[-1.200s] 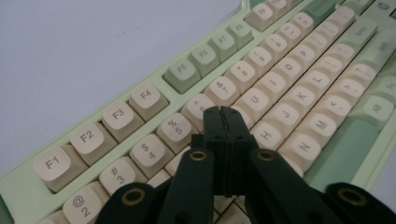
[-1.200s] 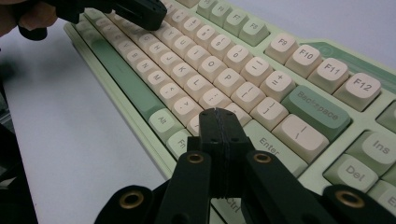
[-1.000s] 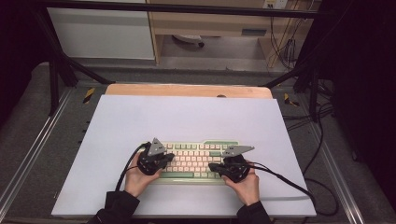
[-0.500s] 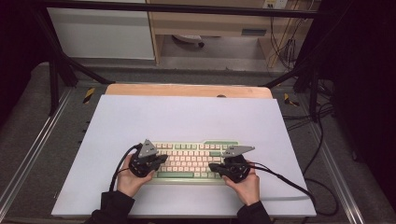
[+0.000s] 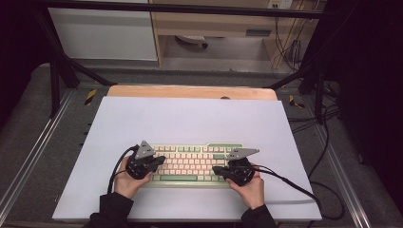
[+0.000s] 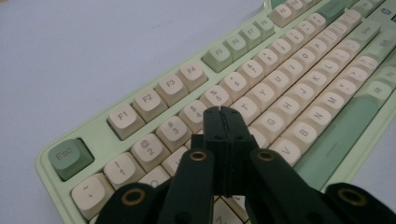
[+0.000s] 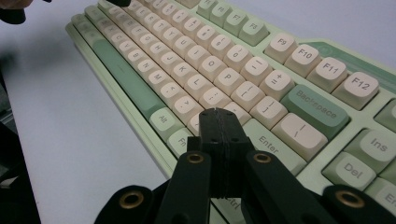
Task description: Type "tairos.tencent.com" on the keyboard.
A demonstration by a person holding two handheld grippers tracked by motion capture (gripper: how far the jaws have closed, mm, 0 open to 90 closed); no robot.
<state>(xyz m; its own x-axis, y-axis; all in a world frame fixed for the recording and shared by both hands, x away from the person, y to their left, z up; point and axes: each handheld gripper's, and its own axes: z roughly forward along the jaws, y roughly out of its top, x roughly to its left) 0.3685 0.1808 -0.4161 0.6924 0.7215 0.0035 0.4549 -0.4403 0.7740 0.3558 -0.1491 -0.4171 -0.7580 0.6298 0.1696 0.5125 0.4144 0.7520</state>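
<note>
i see the keyboard (image 5: 192, 164), pale green plastic with rounded cream keycaps reading esc, f1, backspace, at 6 o'clock on the matte white mat (image 5: 190, 118). left gripper (image 6: 223, 114) and right gripper (image 7: 218, 116) both pinched closed, empty.

So the desk (image 5: 190, 92) is light wood, almost fully covered by a big pale lavender-white mat (image 5: 190, 118). On the mat, near the front edge and about centered, sits a mint green keyboard (image 5: 190, 164) with cream keycaps, lying flat.
</note>
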